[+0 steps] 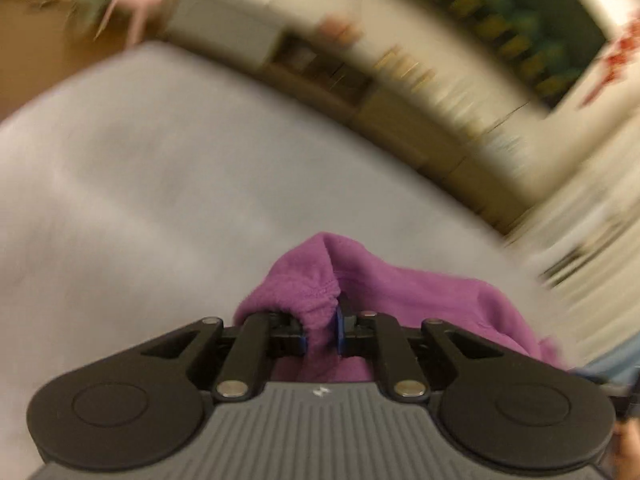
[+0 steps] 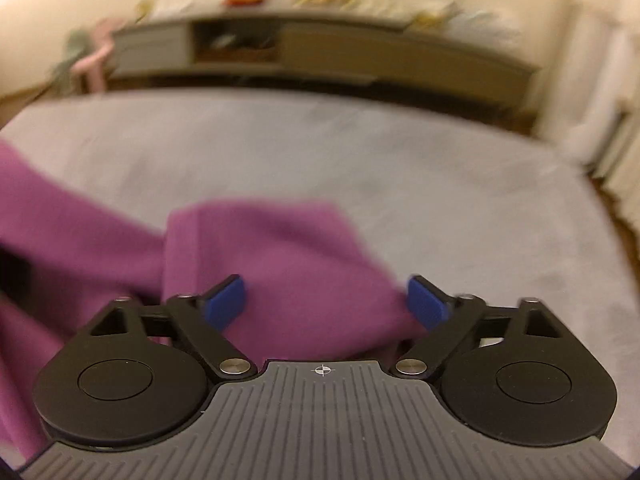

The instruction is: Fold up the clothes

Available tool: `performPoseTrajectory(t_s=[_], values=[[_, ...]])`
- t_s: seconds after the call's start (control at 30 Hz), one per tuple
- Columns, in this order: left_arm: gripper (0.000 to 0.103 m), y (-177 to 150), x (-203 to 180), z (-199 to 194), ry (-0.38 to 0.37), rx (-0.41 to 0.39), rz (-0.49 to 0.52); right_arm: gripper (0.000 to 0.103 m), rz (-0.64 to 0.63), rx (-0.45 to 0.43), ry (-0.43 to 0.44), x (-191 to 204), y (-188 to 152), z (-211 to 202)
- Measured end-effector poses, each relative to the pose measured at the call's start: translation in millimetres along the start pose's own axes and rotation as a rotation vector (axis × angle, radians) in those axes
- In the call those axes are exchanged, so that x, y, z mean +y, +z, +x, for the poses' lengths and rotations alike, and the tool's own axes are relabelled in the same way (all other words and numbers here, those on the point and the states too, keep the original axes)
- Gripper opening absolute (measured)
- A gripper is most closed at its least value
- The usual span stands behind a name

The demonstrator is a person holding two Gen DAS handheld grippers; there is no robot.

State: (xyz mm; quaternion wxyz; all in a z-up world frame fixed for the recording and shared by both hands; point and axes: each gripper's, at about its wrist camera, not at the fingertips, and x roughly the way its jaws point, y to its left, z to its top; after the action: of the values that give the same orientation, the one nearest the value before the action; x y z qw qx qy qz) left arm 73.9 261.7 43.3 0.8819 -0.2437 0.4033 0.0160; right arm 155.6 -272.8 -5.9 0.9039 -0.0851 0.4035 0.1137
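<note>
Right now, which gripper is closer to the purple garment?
Left. The left gripper is shut on a bunched edge of the purple garment, so it touches it. The right gripper is open, its pads apart, just above the garment on the grey sheet.

soft, fuzzy purple fleece garment (image 1: 400,292) on a smooth matt grey cloth sheet (image 2: 360,152).

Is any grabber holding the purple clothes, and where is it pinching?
The left gripper pinches the purple garment at a stitched, gathered hem or cuff. The right gripper is open above the cloth, holding nothing.
</note>
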Motion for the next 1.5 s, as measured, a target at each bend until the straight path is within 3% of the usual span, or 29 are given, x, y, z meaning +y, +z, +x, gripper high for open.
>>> performPoseTrajectory(t_s=[0.07, 0.17, 0.23, 0.27, 0.3, 0.33, 0.43, 0.47, 0.63, 0.7, 0.73, 0.8, 0.83, 0.87, 0.93, 1.0, 1.03, 1.17, 1.23, 1.27, 1.33, 1.37, 1.4, 1.43, 1.47, 1.5], values=[[0.016, -5, -3, 9, 0.028, 0.022, 0.026, 0.087, -0.054, -0.020, -0.017, 14, -4, -6], [0.029, -10, -19, 3, 0.019, -0.005, 0.083, 0.094, -0.085, -0.078, 0.010, 27, -7, -18], [0.032, -13, -23, 0, 0.002, -0.015, 0.091, 0.094, -0.114, -0.089, 0.024, 34, -7, -17], [0.033, -14, -25, -1, -0.010, -0.022, 0.095, 0.089, -0.129, -0.070, 0.007, 36, -6, -10], [0.034, -16, -27, 0, -0.012, -0.024, 0.098, 0.073, -0.132, -0.044, -0.016, 38, -6, -3], [0.034, -18, -30, 1, -0.003, -0.020, 0.097, 0.064, -0.136, -0.019, -0.040, 41, -6, 5], [0.034, -17, -30, 3, 0.010, -0.022, 0.106, 0.012, -0.092, -0.016, -0.063, 34, -2, 10], [0.034, -16, -29, 4, 0.014, -0.024, 0.108, 0.004, -0.062, -0.030, -0.058, 28, 2, 5], [0.034, -12, -24, 2, 0.019, -0.035, 0.121, 0.004, 0.235, -0.321, -0.060, -32, 29, -70], [0.034, -11, -23, 4, 0.028, -0.032, 0.129, 0.006, 0.410, -0.356, -0.123, -77, 22, -77], [0.034, -10, -22, 7, 0.034, -0.026, 0.128, 0.011, 0.478, -0.315, -0.159, -98, 13, -68], [0.034, -10, -22, 10, 0.039, -0.018, 0.128, 0.047, 0.574, -0.137, -0.240, -135, -9, -36], [0.034, -10, -22, 11, 0.040, -0.017, 0.128, 0.046, 0.603, -0.058, -0.301, -145, -19, -24], [0.038, -9, -23, 10, 0.038, -0.018, 0.127, 0.045, 0.619, -0.042, -0.337, -147, -25, -25], [0.045, -9, -23, 11, 0.036, -0.020, 0.124, 0.047, 0.569, -0.150, -0.282, -131, -21, -52], [0.054, -10, -24, 14, 0.037, -0.020, 0.126, 0.082, 0.473, -0.256, -0.226, -100, -16, -78], [0.056, -10, -24, 16, 0.042, -0.020, 0.129, 0.089, 0.416, -0.295, -0.188, -83, -15, -86], [0.062, -7, -20, 27, 0.061, -0.018, 0.109, 0.092, 0.262, -0.200, -0.041, -33, -12, -59], [0.067, -4, -15, 29, 0.061, -0.026, 0.075, 0.091, 0.194, -0.122, -0.054, -17, -10, -29], [0.071, -3, -12, 32, 0.054, -0.022, 0.058, 0.087, 0.157, -0.092, -0.080, -10, -9, -14], [0.069, -1, -9, 42, 0.062, -0.002, 0.056, 0.058, 0.144, -0.018, -0.088, -7, -8, 11], [0.055, -2, -9, 48, 0.073, 0.010, 0.067, 0.040, 0.157, 0.001, -0.075, -8, -7, 16], [0.022, -3, -11, 53, 0.087, 0.024, 0.089, 0.030, 0.178, 0.001, -0.054, -8, -5, 17], [0.022, -3, -14, 53, 0.084, 0.017, 0.110, 0.020, 0.187, -0.020, -0.043, -9, -1, 13], [0.013, -2, -19, 48, 0.066, -0.017, 0.126, 0.003, 0.187, -0.060, -0.041, -9, 5, 3], [0.012, -1, -27, 30, 0.011, -0.097, 0.154, 0.003, 0.186, -0.099, -0.039, -10, 11, -6]])
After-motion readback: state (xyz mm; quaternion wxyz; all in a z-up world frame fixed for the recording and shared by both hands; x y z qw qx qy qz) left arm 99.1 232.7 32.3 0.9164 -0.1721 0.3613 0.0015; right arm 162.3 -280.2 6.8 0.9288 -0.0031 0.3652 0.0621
